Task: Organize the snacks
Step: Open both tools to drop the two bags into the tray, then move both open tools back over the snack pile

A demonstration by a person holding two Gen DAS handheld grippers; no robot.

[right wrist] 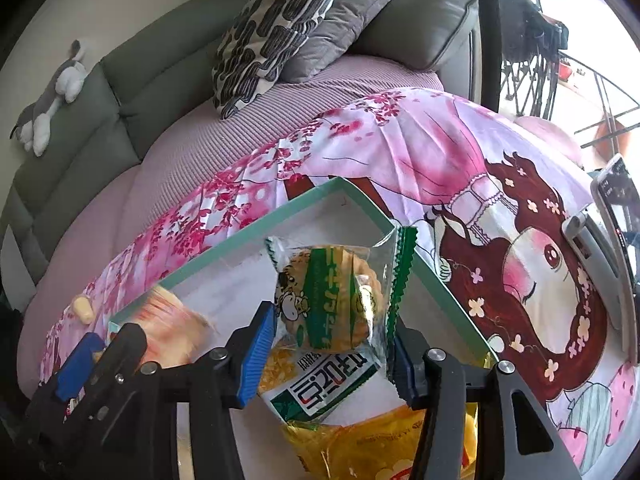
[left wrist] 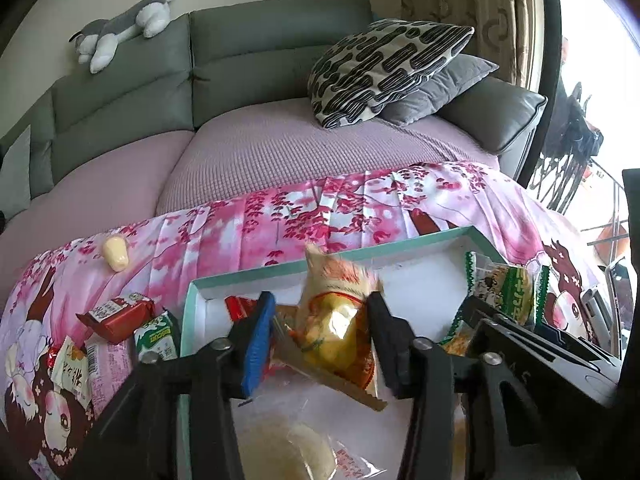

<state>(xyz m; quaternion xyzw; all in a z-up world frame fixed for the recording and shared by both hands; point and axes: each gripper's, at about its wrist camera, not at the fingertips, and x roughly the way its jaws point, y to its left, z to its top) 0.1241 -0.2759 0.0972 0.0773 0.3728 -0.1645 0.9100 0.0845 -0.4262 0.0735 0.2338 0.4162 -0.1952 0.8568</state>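
Inspecting both tongs over the teal-rimmed box, each has a packet standing between its jaws and above the white floor of the box. The left gripper brackets an orange-and-yellow snack packet; the packet's long axis runs from about 11 o'clock down to 5 o'clock in the left wrist view, its top is blurred, and clear gaps show between it and both pads, so the jaws stand partly open and I judge the packet free of the grip. The right gripper brackets a green-and-clear biscuit packet, upright, its crimped green edge at 1 o'clock of the tong centre; the blue pad touches or nearly touches its left side, the far pad lies beside the crimp, and whether any pressure remains cannot be told. Both tongs point steeply down into the box, the left near its left half, the right near its right corner. Loose packets lie outside at 9 o'clock of the left gripper, which is the nearer hand for them. A yellow packet and a green-lettered packet lie below the right tong.
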